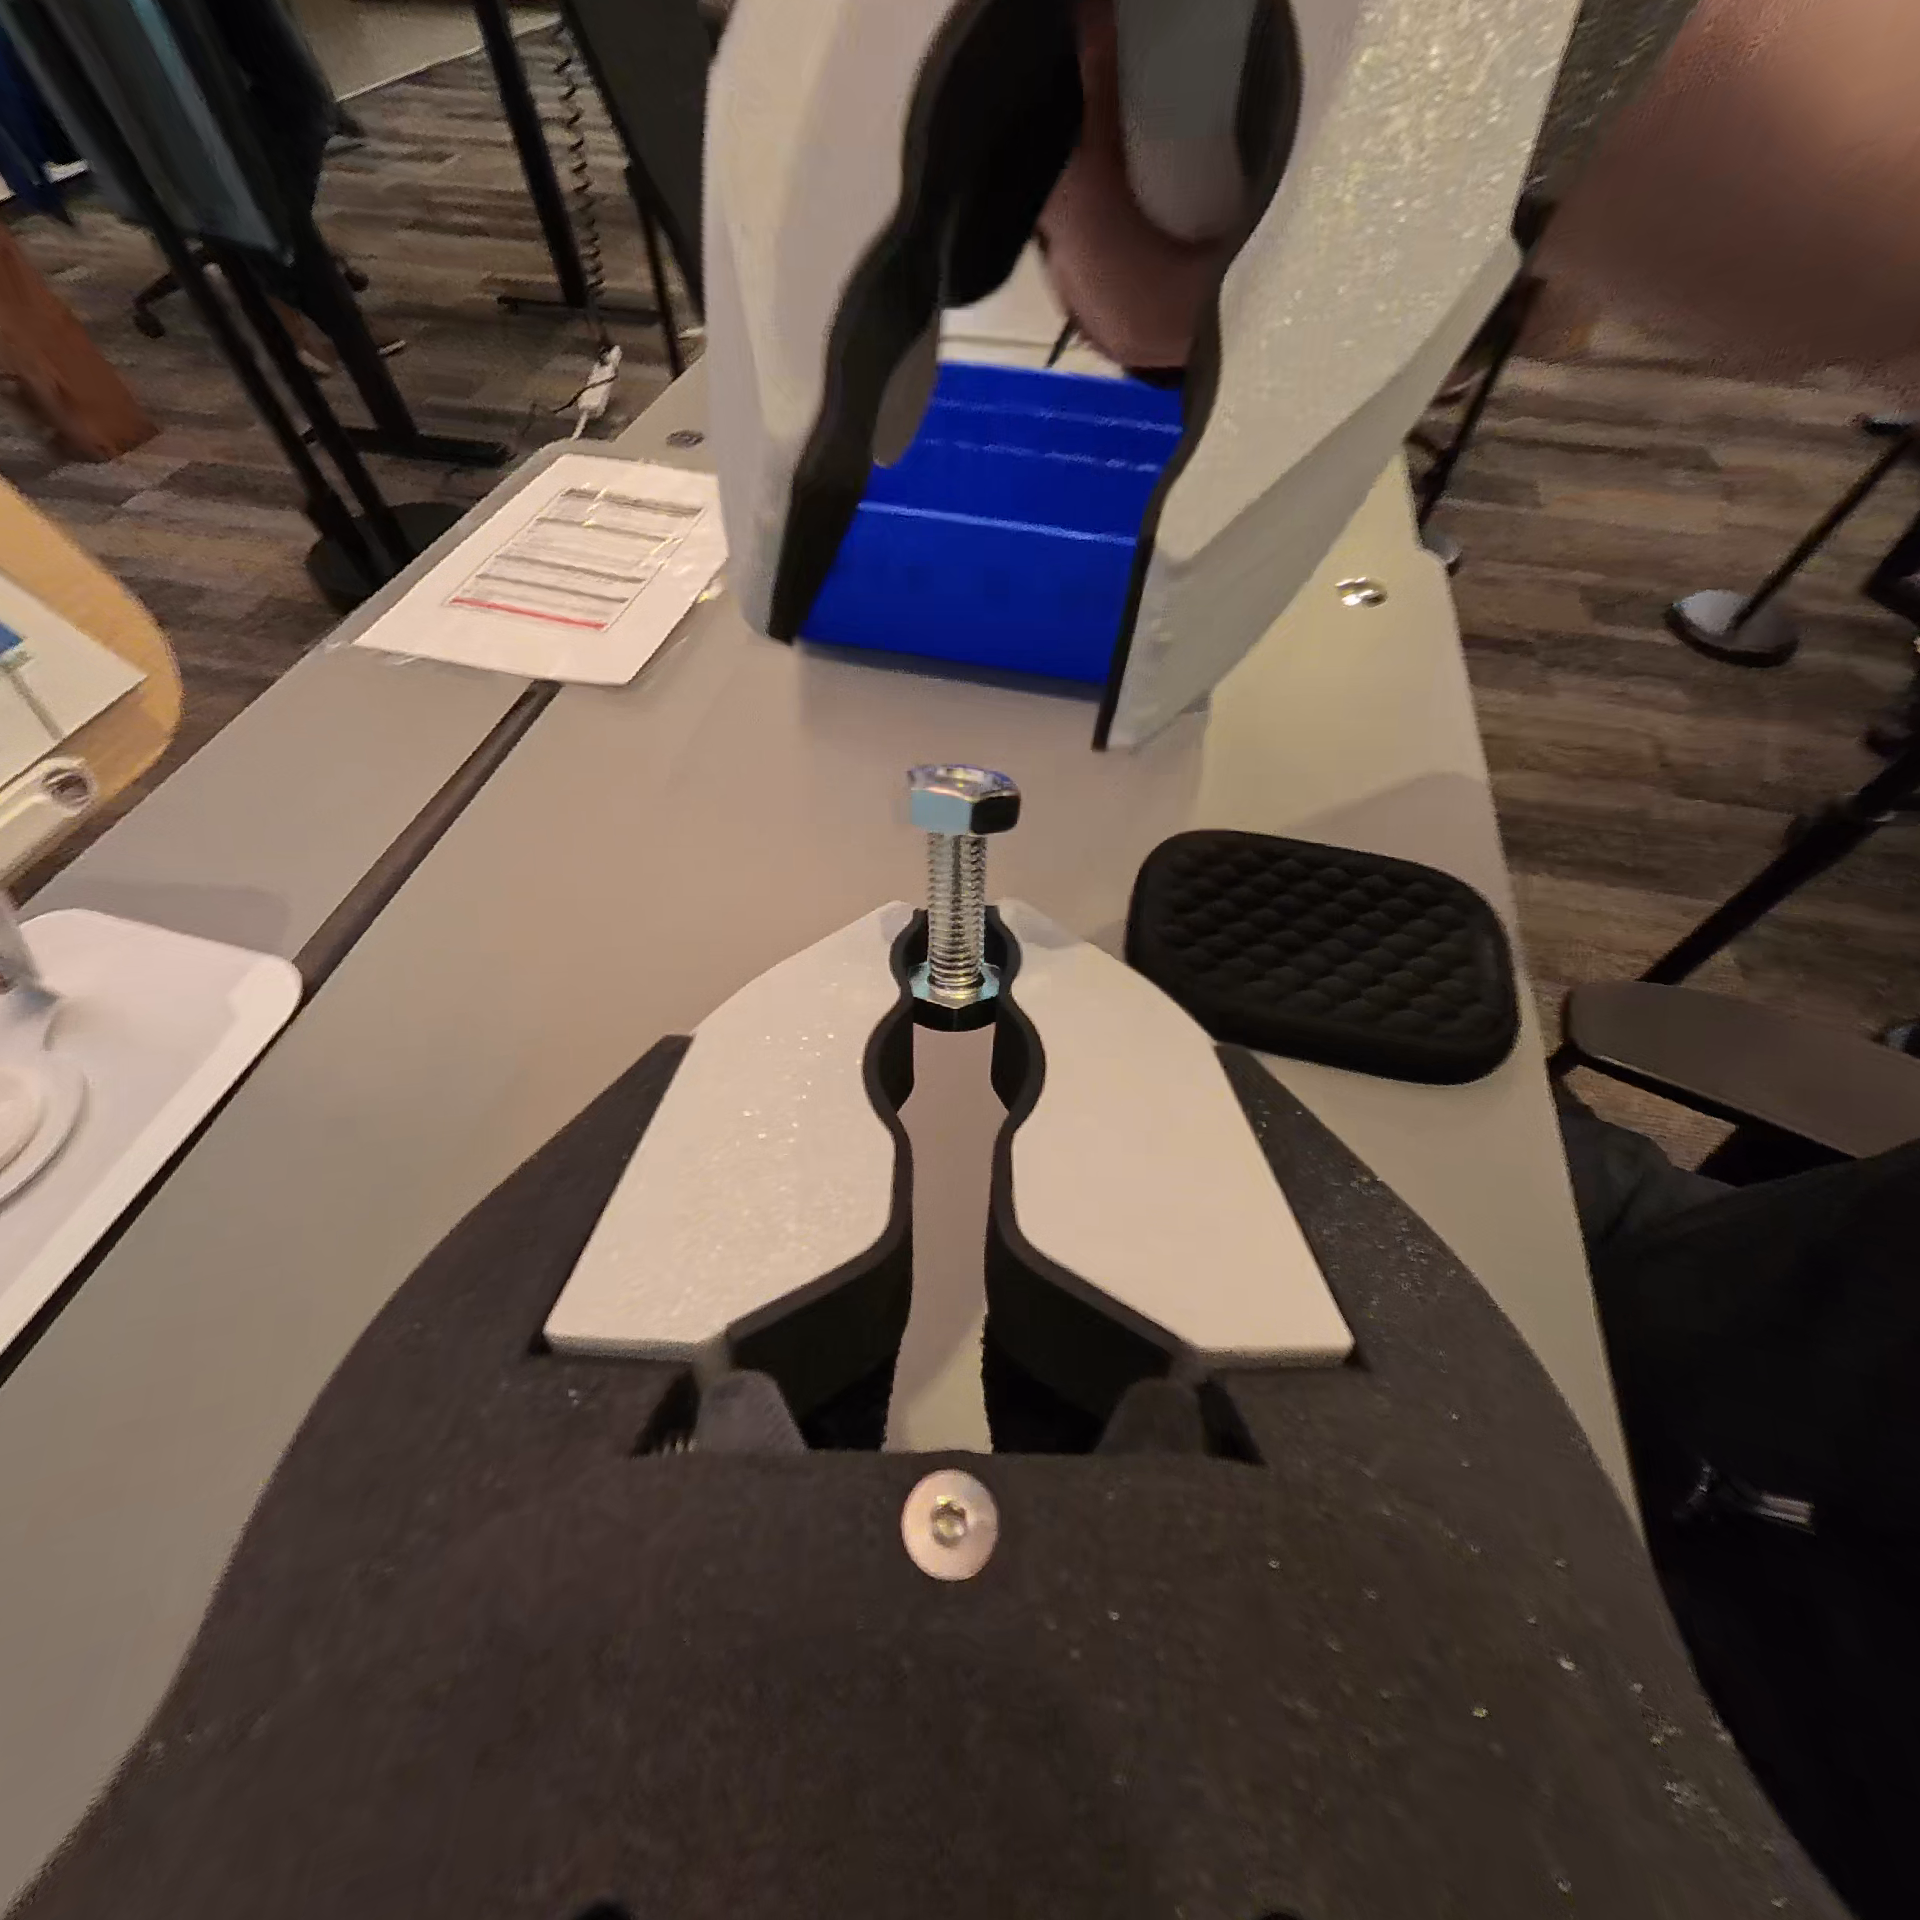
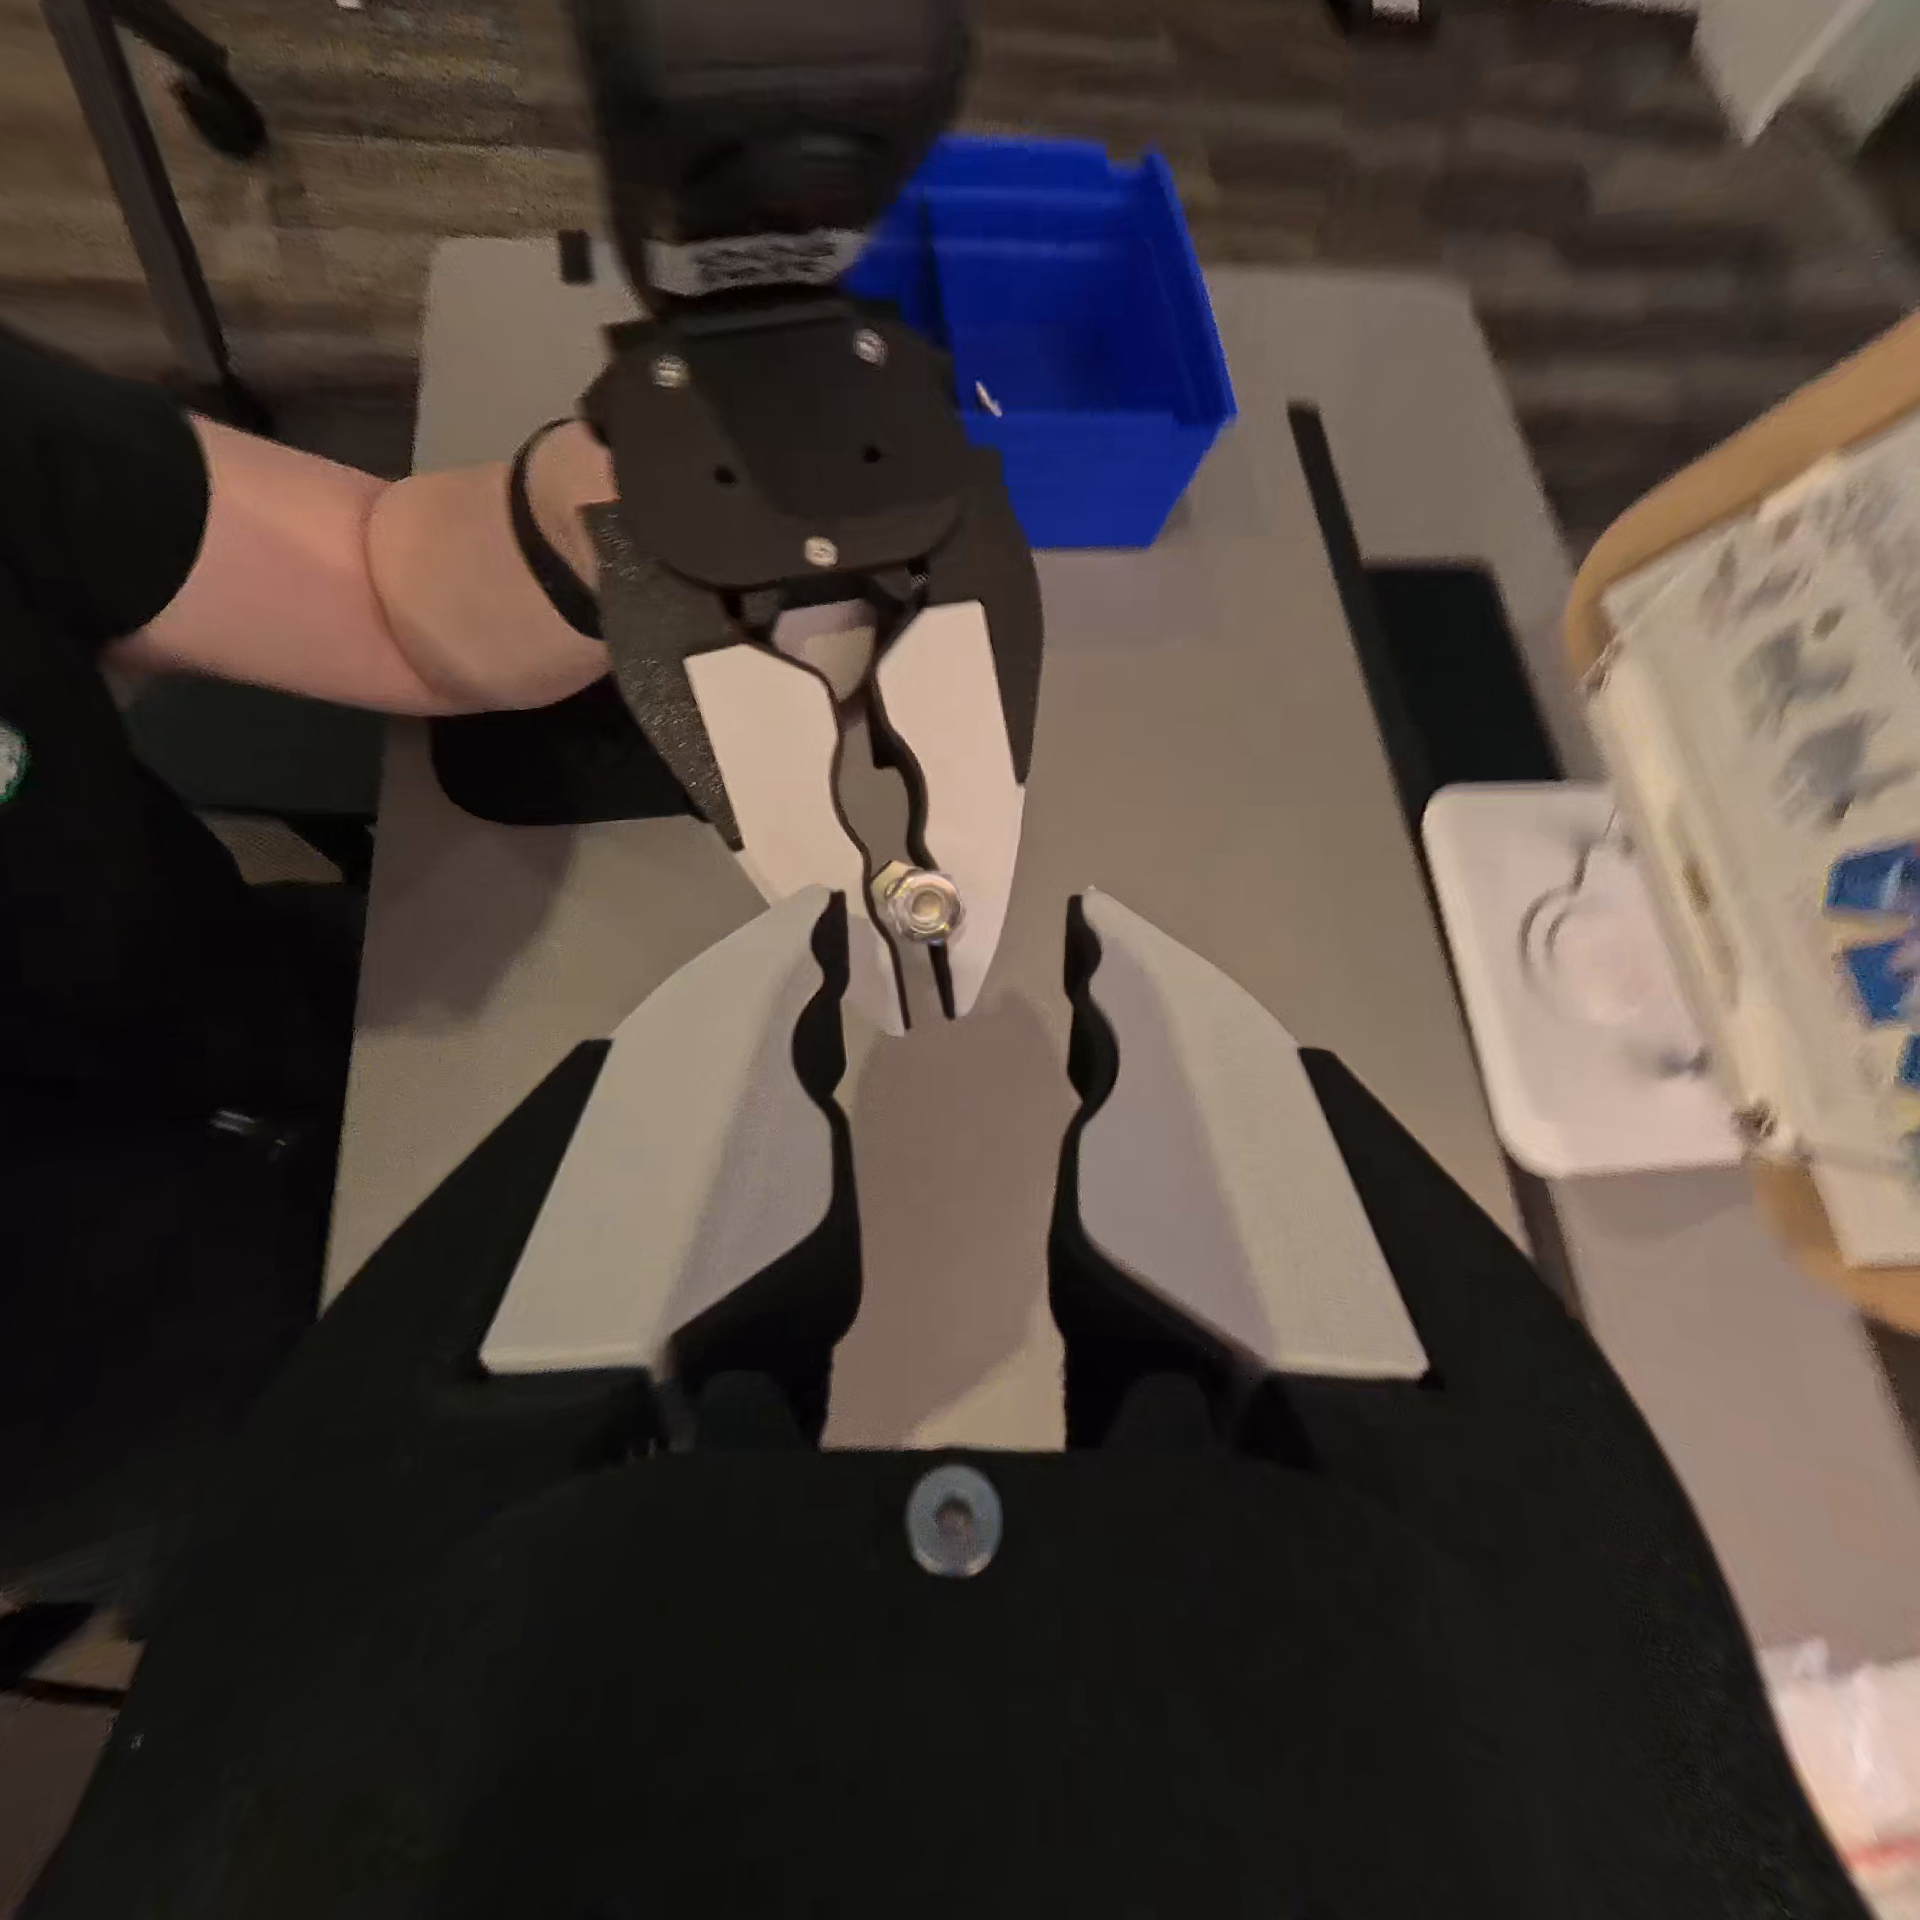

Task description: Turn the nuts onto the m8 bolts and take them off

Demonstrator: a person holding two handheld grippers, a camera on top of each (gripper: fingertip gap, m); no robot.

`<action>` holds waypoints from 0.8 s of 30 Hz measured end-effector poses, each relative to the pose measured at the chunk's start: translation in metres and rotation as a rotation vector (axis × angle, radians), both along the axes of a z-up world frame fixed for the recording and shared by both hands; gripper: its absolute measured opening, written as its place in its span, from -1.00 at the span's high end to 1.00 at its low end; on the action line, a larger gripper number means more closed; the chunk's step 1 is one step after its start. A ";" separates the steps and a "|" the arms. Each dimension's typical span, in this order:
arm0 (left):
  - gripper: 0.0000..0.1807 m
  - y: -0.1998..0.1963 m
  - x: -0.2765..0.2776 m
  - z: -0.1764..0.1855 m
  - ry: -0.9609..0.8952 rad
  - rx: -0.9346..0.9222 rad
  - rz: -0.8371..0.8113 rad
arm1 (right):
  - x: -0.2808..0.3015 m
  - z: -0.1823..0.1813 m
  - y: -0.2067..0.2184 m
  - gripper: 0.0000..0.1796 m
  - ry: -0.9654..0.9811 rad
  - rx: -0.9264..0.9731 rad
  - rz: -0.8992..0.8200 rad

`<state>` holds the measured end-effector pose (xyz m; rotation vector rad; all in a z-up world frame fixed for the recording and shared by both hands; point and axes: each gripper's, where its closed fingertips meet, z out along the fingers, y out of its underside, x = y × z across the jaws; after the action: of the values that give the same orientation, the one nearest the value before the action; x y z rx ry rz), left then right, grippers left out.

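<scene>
A silver M8 bolt stands upright, head on top, over the grey table. A silver nut sits low on its thread. My left gripper is shut on the nut and holds both above the table. My right gripper hangs above the bolt head, pointing down, open and empty. In the right wrist view I look straight down on the bolt head, which lies between the open fingertips of my right gripper, with the left gripper shut under it.
A blue bin stands on the table beyond the bolt and also shows in the right wrist view. A black quilted pad lies to the right. A printed sheet, a white tray and a wood-rimmed case sit on the other side. One gripper's finger ends stand about 6 centimeters off the other's. The wood-rimmed case is about equally far from each gripper, around 35 centimeters.
</scene>
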<state>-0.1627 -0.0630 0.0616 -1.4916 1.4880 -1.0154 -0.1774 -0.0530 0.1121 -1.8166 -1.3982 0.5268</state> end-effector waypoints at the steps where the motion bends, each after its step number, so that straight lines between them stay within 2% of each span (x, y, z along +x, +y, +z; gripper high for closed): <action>1: 0.89 -0.004 -0.001 0.003 -0.015 -0.011 -0.025 | -0.002 0.005 -0.007 0.57 0.023 0.031 0.065; 4: 0.89 -0.017 -0.002 0.012 -0.056 -0.026 -0.097 | -0.006 0.008 -0.019 0.59 0.050 0.091 0.185; 7: 0.89 -0.026 -0.003 0.015 -0.067 -0.039 -0.140 | -0.004 0.006 -0.021 0.64 -0.026 0.163 0.243; 14: 0.89 -0.034 -0.004 0.015 -0.055 -0.035 -0.171 | -0.010 0.004 -0.035 0.71 -0.149 0.181 0.374; 24: 0.89 -0.037 -0.007 0.021 -0.077 -0.044 -0.181 | -0.011 0.004 -0.039 0.72 -0.124 0.190 0.384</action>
<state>-0.1698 -0.0996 0.0831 -1.3499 1.5759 -1.2065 -0.1887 -0.0920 0.1162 -1.4566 -1.8323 0.4602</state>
